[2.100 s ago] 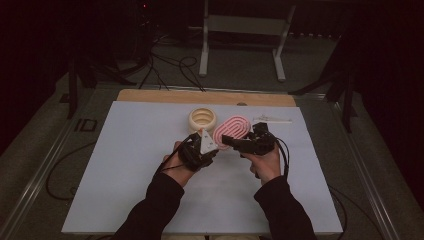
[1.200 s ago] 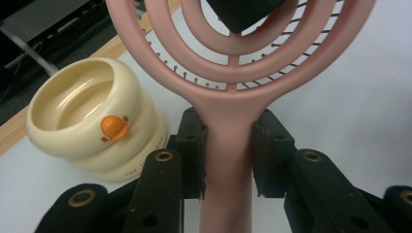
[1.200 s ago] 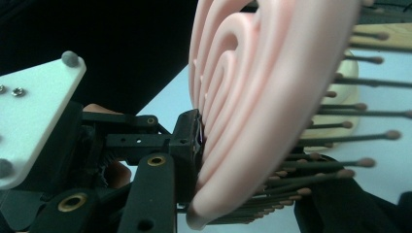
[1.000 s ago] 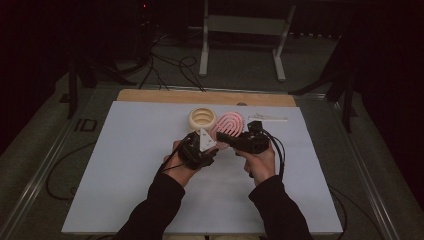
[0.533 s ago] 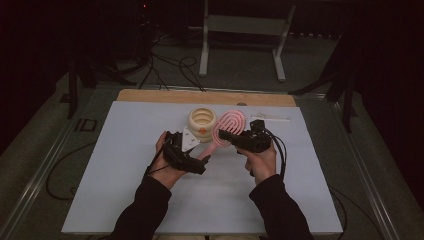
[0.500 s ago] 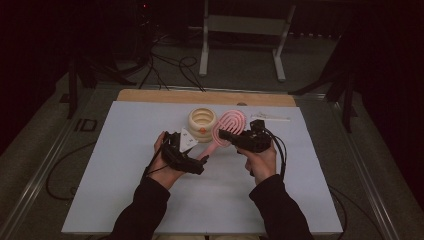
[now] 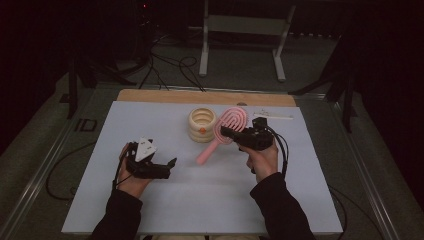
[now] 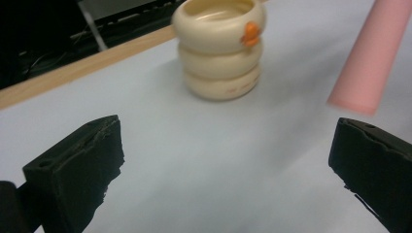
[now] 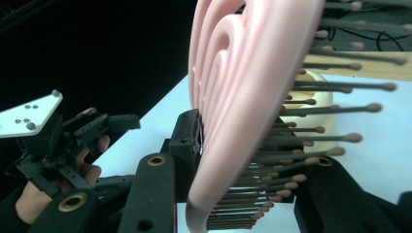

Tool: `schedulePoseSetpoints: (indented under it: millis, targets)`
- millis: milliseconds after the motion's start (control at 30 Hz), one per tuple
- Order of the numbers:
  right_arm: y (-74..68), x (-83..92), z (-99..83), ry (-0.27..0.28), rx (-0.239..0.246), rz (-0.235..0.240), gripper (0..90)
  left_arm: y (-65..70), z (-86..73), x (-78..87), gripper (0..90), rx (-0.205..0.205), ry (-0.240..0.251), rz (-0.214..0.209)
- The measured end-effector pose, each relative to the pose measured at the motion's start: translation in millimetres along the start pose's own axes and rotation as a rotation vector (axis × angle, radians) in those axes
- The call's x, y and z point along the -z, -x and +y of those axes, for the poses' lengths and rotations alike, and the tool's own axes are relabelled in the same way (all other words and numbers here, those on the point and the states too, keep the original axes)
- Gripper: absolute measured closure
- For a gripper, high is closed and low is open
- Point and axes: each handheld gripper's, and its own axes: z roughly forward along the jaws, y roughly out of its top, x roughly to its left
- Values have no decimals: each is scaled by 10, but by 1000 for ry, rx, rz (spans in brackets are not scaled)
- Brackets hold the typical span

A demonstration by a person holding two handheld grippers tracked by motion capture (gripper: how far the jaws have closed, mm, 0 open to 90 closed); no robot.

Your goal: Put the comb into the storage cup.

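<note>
A pink hairbrush (image 7: 226,131) is held up off the desk (image 7: 210,200) by the right gripper (image 7: 231,133), near the middle of the far edge. The jaws of this gripper are closed tight on the round head of the brush, with one jaw on the smooth back and the other among the bristles, as is seen up close in the right gripper view (image 9: 252,121). The handle of the brush slopes down toward the near side, and its end is seen at the top right of the left gripper view (image 8: 371,58). A cream stack of rings (image 7: 202,124) with a small orange spot is set on the desk just beside the brush, on its left. In the left gripper view the stack (image 8: 219,48) is seen straight ahead, close to the wooden strip at the far edge. The left gripper (image 7: 167,167) is held over the left part of the desk, well apart from the brush. Its jaws have just been opened wide, and nothing is between them. A small white stick (image 7: 272,115) is laid near the far right corner.
</note>
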Motion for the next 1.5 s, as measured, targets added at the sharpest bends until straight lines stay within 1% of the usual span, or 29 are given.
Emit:
schedulePoseSetpoints:
  millis: [33,67,100,167,200,233,267,300,367,400,467,500,567,600,700,767,800,833,867,1033,1133,1333,1400,1433,1500]
  targets:
    - [0,0,0,0,0,0,637,0,0,0,1,0,0,0]
    - [6,2,10,3,0,1,637,-52,-82,64,1,11,3,2]
    - [7,2,13,4,0,1,637,-74,-132,106,1,15,10,0]
    - [9,5,22,7,-4,1,637,-84,-162,130,1,17,16,-3]
    - [12,7,27,9,-3,2,637,-99,-238,194,1,15,29,-4]
    - [12,7,27,9,-3,2,637,-99,-238,194,1,15,29,-4]
    - [11,9,30,10,-3,3,637,-106,-287,231,1,16,40,-12]
    - [9,13,34,9,-2,0,636,-119,-352,278,1,21,50,-18]
    - [12,25,46,8,3,-4,637,-143,-434,330,1,36,73,-32]
    - [13,30,50,7,3,-5,637,-160,-485,358,1,56,83,-40]
    - [18,34,55,9,7,-8,637,-160,-485,358,1,56,83,-40]
    - [18,34,55,9,7,-8,637,-185,-554,390,1,75,80,-34]
    - [28,40,66,11,10,-12,637,-194,-574,403,1,75,78,-29]
    - [32,42,70,12,11,-14,638,-216,-608,442,1,86,88,-21]
    - [54,48,86,20,7,-17,638,-249,-639,468,1,103,94,-9]
    - [59,49,89,21,3,-18,638,-249,-639,468,1,103,94,-9]
    - [59,49,89,21,3,-18,638,-272,-665,481,1,109,91,0]
    - [72,49,101,24,5,-21,638,-274,-671,485,1,106,88,6]
    - [74,49,106,23,3,-22,638,-269,-680,490,1,112,85,11]
    - [81,49,124,24,0,-30,638,-265,-712,508,1,114,85,7]
    - [84,44,144,31,-3,-27,638,-262,-723,523,1,114,97,15]
    - [80,26,210,40,-2,-31,637,-277,-734,532,1,120,106,22]
    - [93,18,233,44,-11,-30,637,-284,-732,545,1,121,113,28]
    - [106,11,253,43,-18,-34,638,-289,-734,560,1,125,128,36]
    - [119,7,271,45,-19,-39,638,-292,-735,572,1,127,135,42]
